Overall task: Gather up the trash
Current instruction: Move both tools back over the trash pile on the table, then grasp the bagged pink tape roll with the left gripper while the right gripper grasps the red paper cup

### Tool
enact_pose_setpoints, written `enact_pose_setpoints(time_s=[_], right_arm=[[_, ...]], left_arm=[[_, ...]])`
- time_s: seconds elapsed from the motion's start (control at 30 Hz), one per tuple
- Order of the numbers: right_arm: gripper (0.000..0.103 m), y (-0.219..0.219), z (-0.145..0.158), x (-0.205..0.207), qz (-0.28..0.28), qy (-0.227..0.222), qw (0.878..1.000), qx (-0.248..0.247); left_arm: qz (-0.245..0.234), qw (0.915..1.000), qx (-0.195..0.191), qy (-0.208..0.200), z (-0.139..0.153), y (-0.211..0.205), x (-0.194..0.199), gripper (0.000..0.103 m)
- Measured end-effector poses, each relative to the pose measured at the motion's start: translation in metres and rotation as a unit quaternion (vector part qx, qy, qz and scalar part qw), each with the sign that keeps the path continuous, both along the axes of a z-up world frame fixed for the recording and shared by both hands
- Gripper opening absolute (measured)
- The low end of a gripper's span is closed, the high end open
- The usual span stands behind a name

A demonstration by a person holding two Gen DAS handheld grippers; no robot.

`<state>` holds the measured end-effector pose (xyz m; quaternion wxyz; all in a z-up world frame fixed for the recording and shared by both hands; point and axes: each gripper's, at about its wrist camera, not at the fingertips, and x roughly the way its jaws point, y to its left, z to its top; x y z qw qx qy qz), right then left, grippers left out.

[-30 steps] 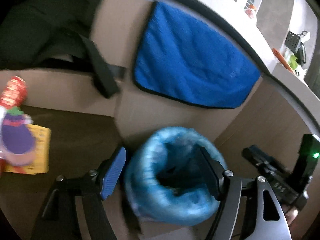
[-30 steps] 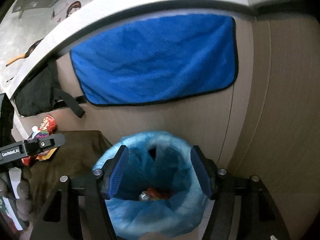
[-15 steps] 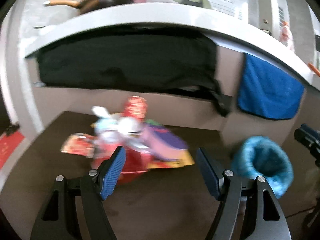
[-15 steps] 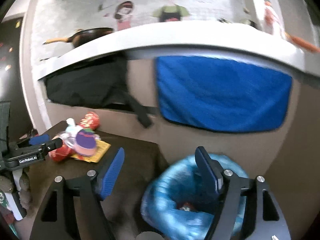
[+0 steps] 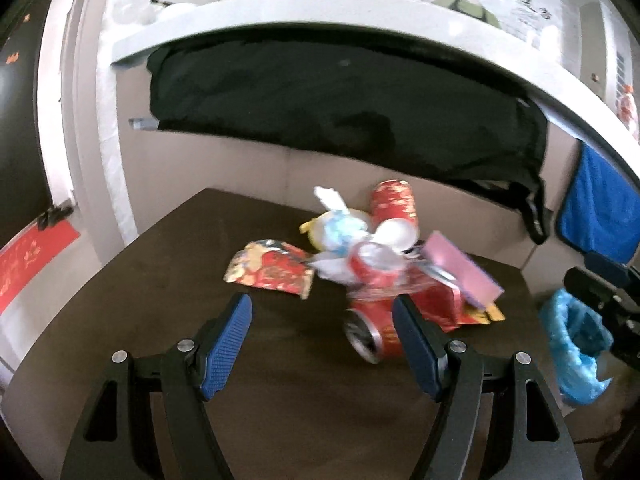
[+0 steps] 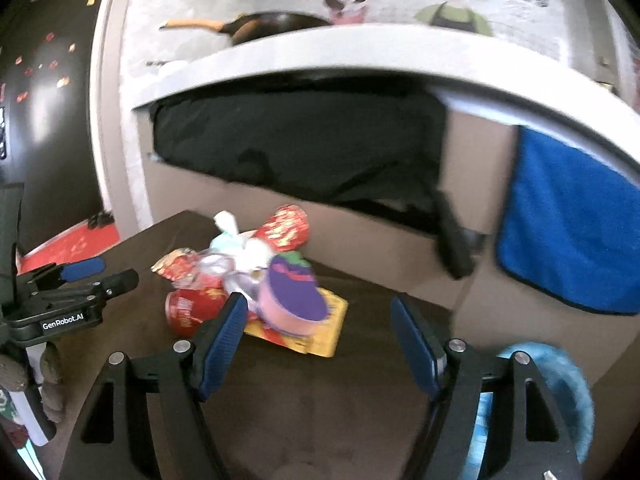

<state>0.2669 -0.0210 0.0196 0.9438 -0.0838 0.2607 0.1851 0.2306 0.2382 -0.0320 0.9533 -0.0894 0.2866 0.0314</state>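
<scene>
Trash [image 5: 372, 264] lies heaped on the dark table [image 5: 160, 320], ahead of both grippers, and neither holds any of it. Left gripper [image 5: 322, 344] stands wide open with only bare tabletop between its blue pads; its right finger [image 5: 416, 344] overlaps a red can [image 5: 370, 320] lying on its side, though blur hides whether they touch. Right gripper [image 6: 318, 344] is also wide open and empty, its left finger [image 6: 224, 340] in front of the heap's near edge. Outward from them the heap holds a red foil wrapper [image 5: 272, 270], a second red can [image 5: 394, 204] at the back, a pink and purple packet [image 6: 294, 300] on a yellow wrapper [image 6: 324, 332], and white crumpled bits. A blue-lined bin [image 5: 576, 352] sits off the table's right side. Behind the table a black cloth [image 5: 340, 108] and a blue towel [image 6: 568, 232] hang from a counter [image 6: 360, 52] that carries a pan [image 6: 272, 24].
</scene>
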Motion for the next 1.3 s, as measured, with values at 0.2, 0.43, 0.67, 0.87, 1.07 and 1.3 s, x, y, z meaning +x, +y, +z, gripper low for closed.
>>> enact_pose_setpoints(time_s=[0.2, 0.43, 0.67, 0.87, 1.07, 1.3], right_arm=[[0.071, 0.039, -0.024, 0.029, 0.027, 0.036, 0.999, -0.014], [0.071, 0.048, -0.037, 0.056, 0.027, 0.057, 0.998, -0.012], [0.071, 0.035, -0.037, 0.071, 0.012, 0.063, 0.998, -0.002], [0.071, 0.019, -0.046, 0.077, -0.002, 0.055, 0.998, -0.024], [0.071, -0.007, -0.048, 0.079, -0.022, 0.057, 0.998, -0.006], [0.071, -0.032, -0.053, 0.078, -0.028, 0.073, 0.997, 0.018]], left_arm=[[-0.001, 0.9998, -0.016, 0.014, -0.015, 0.027, 0.016, 0.073], [-0.011, 0.9987, -0.042, 0.028, -0.03, 0.05, 0.032, 0.073], [-0.026, 0.9926, -0.106, 0.052, -0.034, 0.061, 0.078, 0.072], [-0.106, 0.9761, -0.178, 0.064, -0.025, 0.031, 0.1, 0.072], [-0.105, 0.9753, -0.172, 0.09, -0.028, -0.004, 0.132, 0.072], [-0.104, 0.9704, -0.187, 0.113, -0.043, -0.015, 0.145, 0.043]])
